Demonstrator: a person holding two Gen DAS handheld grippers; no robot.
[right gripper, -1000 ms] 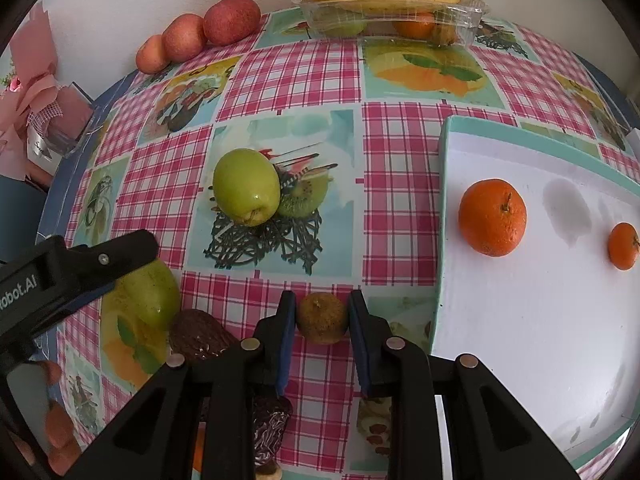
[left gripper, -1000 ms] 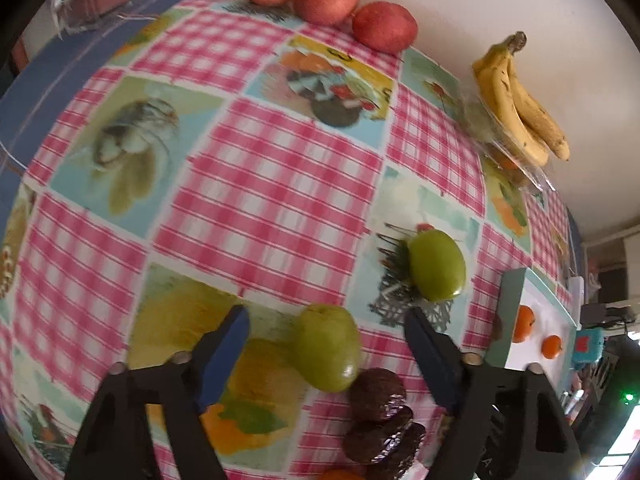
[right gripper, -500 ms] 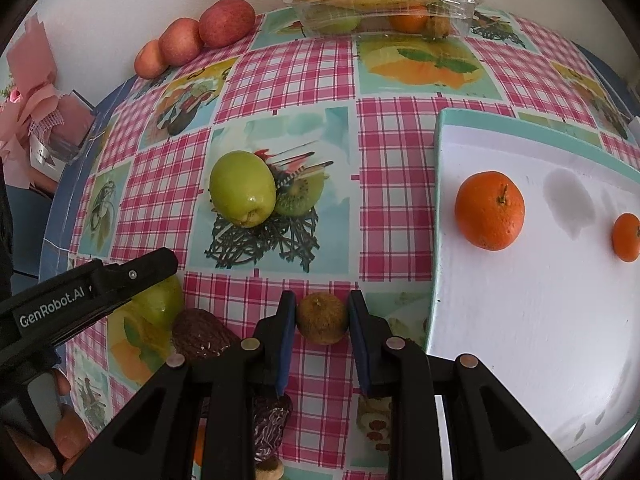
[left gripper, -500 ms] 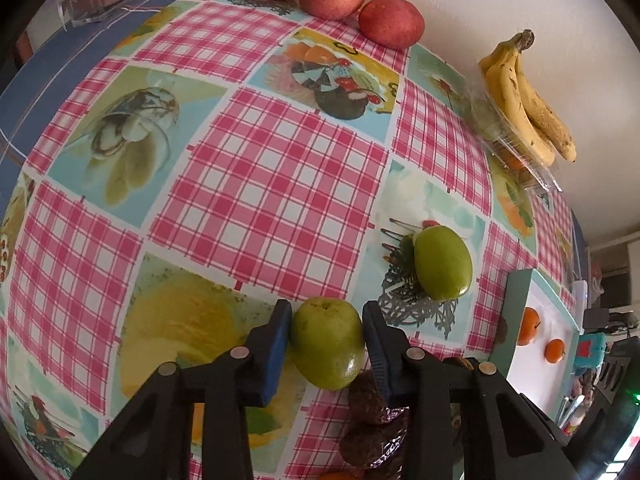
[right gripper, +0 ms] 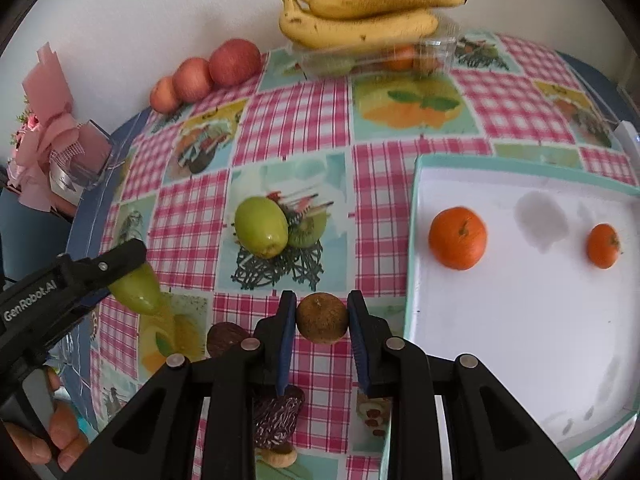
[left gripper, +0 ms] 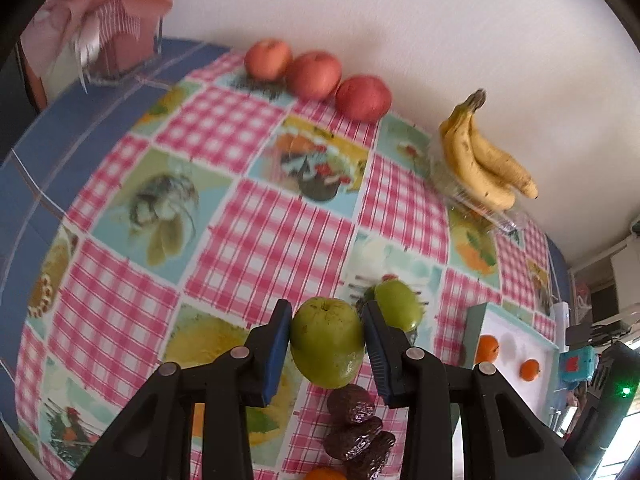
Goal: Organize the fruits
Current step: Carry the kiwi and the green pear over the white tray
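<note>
Since a second ago the left gripper (left gripper: 326, 350) has clamped its jaws on a green apple (left gripper: 327, 347) and lifted it off the tabletop (left gripper: 256, 240). Right gripper (right gripper: 322, 318) grasps a brown kiwi (right gripper: 322, 319) just left of the white tray (right gripper: 520, 320), which holds two tangerines (right gripper: 458, 238). Another glossy green apple (right gripper: 261, 232) and red apples (left gripper: 316, 76) remain out.
</note>
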